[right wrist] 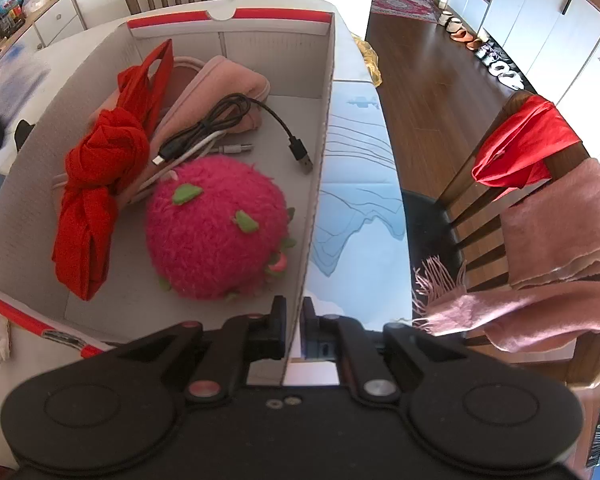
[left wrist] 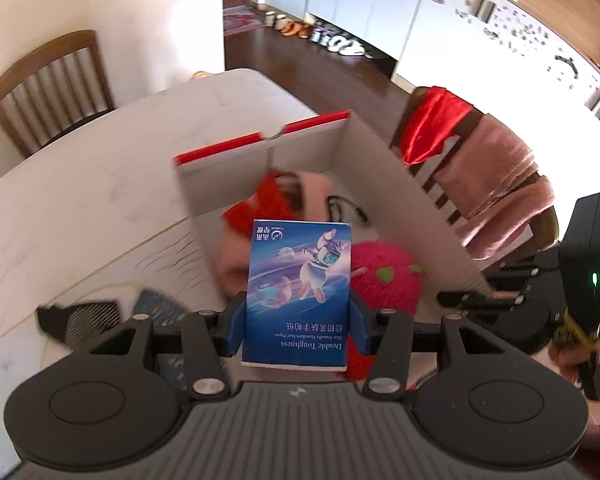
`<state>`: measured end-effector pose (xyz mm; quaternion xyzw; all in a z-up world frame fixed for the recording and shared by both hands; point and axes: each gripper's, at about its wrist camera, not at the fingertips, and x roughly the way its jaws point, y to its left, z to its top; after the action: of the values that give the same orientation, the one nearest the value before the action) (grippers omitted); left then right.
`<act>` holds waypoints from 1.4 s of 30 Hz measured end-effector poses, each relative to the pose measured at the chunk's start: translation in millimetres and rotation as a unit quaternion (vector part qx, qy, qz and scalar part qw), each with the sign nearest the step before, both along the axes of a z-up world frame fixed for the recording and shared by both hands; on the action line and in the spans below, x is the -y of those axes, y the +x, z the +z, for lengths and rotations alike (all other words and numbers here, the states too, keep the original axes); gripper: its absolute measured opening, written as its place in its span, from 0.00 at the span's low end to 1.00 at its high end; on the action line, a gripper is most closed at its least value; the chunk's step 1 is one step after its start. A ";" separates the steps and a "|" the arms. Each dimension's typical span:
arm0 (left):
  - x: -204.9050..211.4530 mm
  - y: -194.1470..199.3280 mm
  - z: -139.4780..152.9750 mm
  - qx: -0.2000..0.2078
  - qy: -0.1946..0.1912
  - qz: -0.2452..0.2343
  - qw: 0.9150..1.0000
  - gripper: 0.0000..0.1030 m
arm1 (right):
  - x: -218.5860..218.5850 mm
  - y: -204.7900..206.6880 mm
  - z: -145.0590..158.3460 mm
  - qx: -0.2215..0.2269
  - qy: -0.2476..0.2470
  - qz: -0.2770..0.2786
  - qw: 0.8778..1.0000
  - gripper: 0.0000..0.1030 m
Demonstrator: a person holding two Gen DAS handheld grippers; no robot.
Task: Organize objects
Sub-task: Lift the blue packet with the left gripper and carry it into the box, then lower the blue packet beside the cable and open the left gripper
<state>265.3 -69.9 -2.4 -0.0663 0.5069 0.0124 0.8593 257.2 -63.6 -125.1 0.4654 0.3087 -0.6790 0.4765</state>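
Observation:
A blue tissue pack (left wrist: 298, 294) with a cartoon astronaut hangs in the air, and my left gripper (left wrist: 298, 320) is shut on its sides, above the near end of the open cardboard box (left wrist: 224, 180). Inside the box (right wrist: 320, 120) lie a pink plush strawberry (right wrist: 216, 232), a knotted red cloth (right wrist: 100, 184), a pink pouch (right wrist: 216, 92) and black and white cables (right wrist: 220, 124). My right gripper (right wrist: 294, 328) is shut on the box's right wall, one finger inside and one outside. In the left wrist view the plush strawberry (left wrist: 384, 276) shows partly behind the pack.
The box stands on a white table (left wrist: 80, 184) with a blue printed mat (right wrist: 356, 200) to its right. A black brush (left wrist: 80, 320) lies on the table at left. A chair draped with a red cloth (right wrist: 524, 144) and a pink scarf (right wrist: 560, 240) stands at right.

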 end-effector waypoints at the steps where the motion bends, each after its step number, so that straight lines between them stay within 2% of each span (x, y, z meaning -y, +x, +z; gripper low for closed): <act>1: 3.9 7.5 -1.2 -0.001 0.002 -0.007 1.000 0.48 | 0.1 0.0 0.0 0.001 0.000 0.000 1.000 0.06; 14: 43.2 94.8 -48.7 -0.028 0.043 -0.069 0.996 0.48 | 0.1 -0.7 -0.9 0.005 -0.003 0.008 1.000 0.06; 21: 47.3 119.7 -76.5 -0.056 0.049 -0.068 0.995 0.48 | -0.2 -1.5 -2.0 0.007 -0.003 0.035 0.999 0.06; 29: 39.6 124.5 -95.7 -0.075 0.028 -0.056 0.995 0.49 | 0.3 -0.5 -3.6 0.005 -0.004 0.040 0.999 0.06; 32: 36.1 121.9 -96.6 -0.076 0.020 -0.050 0.996 0.53 | 0.5 0.0 -4.2 0.005 -0.004 0.042 0.999 0.06; 36: 31.2 114.1 -89.9 -0.060 0.007 -0.046 0.997 0.62 | 0.4 -0.1 -4.0 0.005 -0.004 0.045 0.999 0.06; 42: 29.8 100.4 -72.8 -0.038 0.002 -0.045 0.998 0.62 | -0.2 -0.7 -3.0 0.004 -0.002 0.050 0.999 0.06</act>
<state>365.7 -99.7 -75.2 -0.0416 0.5413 -0.0225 0.8395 256.5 -63.4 -128.2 0.4506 0.3284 -0.6533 0.5121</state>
